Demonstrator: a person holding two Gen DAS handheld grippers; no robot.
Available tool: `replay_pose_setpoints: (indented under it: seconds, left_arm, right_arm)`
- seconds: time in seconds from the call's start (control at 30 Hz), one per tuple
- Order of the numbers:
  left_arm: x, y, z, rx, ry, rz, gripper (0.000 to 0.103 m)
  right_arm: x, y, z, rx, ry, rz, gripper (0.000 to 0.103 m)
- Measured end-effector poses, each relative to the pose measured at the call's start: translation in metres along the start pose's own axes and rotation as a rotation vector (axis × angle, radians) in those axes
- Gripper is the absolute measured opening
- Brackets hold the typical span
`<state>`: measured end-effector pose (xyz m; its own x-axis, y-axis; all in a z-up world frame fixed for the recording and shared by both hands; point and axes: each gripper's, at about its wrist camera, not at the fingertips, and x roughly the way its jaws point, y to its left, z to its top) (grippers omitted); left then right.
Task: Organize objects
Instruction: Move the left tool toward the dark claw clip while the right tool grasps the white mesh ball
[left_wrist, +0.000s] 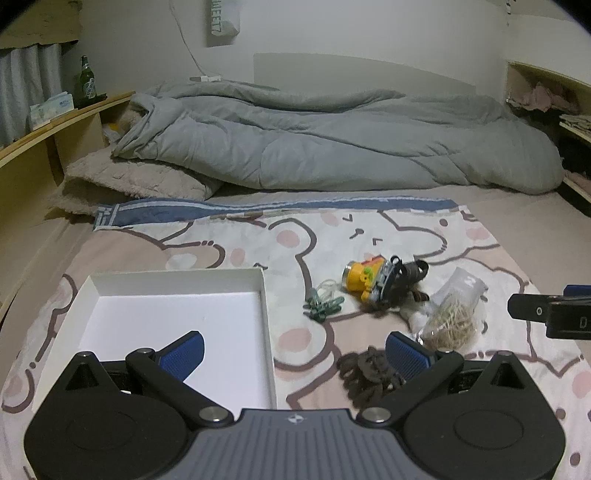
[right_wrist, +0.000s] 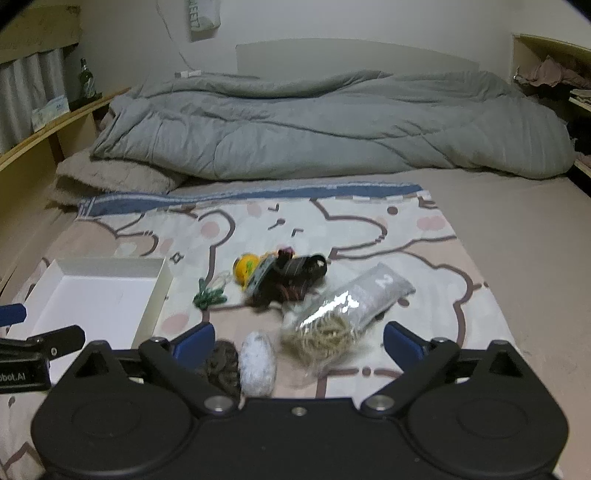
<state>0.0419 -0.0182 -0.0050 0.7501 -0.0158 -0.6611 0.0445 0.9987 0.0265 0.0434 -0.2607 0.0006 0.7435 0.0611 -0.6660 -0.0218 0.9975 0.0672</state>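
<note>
One bed (left_wrist: 517, 229), beige sheet; one grey duvet (left_wrist: 332, 147) bunched at far end. One bear-print cloth (left_wrist: 229, 254) spread near. One white tray (left_wrist: 177, 314), left, empty. One bag of rubber bands (right_wrist: 332, 328), one yellow toy (left_wrist: 364, 277), one green clip cluster (left_wrist: 323, 306), right of tray. Left gripper (left_wrist: 293, 350) and right gripper (right_wrist: 299, 341) both stood wide open, holding nothing.

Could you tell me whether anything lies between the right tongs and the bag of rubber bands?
Nothing visible does. The right tongs are open and the bag of rubber bands lies just ahead of them; the white bundle and the brown hair ties sit to its left, off the path.
</note>
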Motion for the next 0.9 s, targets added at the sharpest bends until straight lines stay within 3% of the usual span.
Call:
replay_pose_setpoints:
  seconds: [0.27, 0.5, 0.63, 0.77, 0.9]
  left_arm:
    - [0.027, 0.002, 0.011, -0.048, -0.013, 0.029, 0.103]
    - [0.043, 0.003, 0.011, -0.107, 0.001, 0.017, 0.103]
    - [0.057, 0.008, 0.012, -0.136, 0.055, 0.011, 0.103]
    - [0.070, 0.018, 0.009, -0.231, 0.120, 0.008, 0.103]
    - [0.081, 0.023, 0.006, -0.297, 0.178, -0.055, 0.103]
  right_arm:
    - [0.027, -0.007, 0.012, 0.070, -0.001, 0.070, 0.090]
    - [0.062, -0.007, 0.010, 0.084, 0.083, 0.142, 0.076]
    - [0.095, -0.010, 0.005, 0.112, 0.159, 0.150, 0.058]
    - [0.123, -0.013, -0.005, 0.165, 0.256, 0.166, 0.051]
    - [0.136, -0.006, -0.011, 0.165, 0.319, 0.193, 0.048]
